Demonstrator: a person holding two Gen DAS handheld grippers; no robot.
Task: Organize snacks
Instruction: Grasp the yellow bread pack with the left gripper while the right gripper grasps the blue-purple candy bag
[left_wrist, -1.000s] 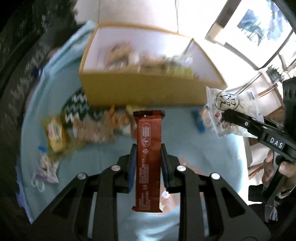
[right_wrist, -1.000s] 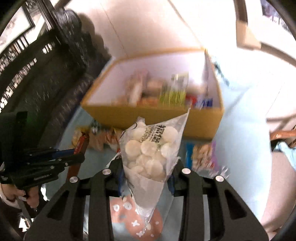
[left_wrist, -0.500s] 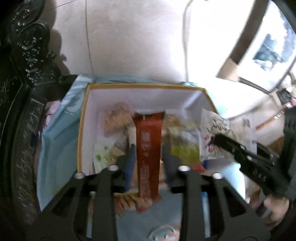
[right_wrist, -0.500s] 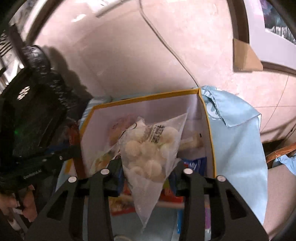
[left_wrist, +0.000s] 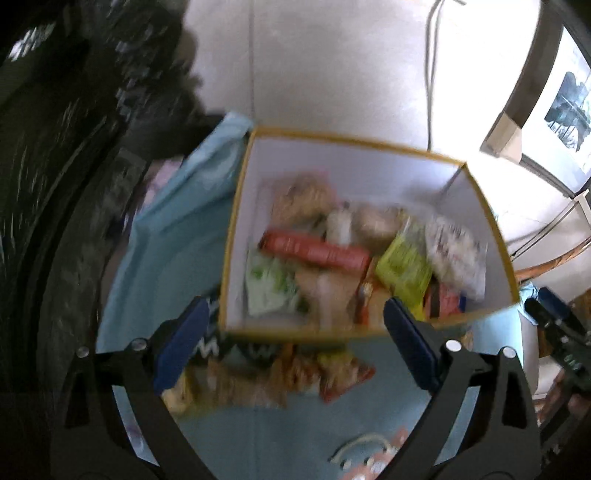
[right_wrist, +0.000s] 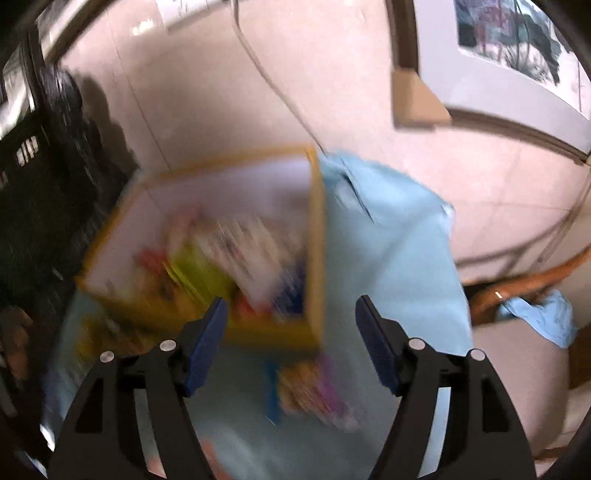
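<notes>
A yellow-rimmed box (left_wrist: 288, 336) with white inner walls stands on the light blue cloth (left_wrist: 173, 243), filled with snack packets. Among them lies the brown-red bar (left_wrist: 314, 252), and at the right the white bag of round sweets (left_wrist: 454, 254). My left gripper (left_wrist: 295, 332) hangs over the box's near wall, its jaws opening wide with nothing between them. In the blurred right wrist view the same box (right_wrist: 314, 236) sits left of centre. My right gripper (right_wrist: 290, 332) hovers by its near right corner, jaws opening and holding nothing.
Several loose packets (left_wrist: 266, 373) lie on the cloth in front of the box, and a purple and orange one (right_wrist: 317, 387) lies below the right gripper. A dark carved chair (left_wrist: 74, 147) stands to the left. The tiled floor (left_wrist: 332, 74) lies beyond the box.
The left gripper carried the brown-red bar over the box and let it go; the bar now lies inside. The right gripper let go of the white bag of sweets, which now lies in the box.
</notes>
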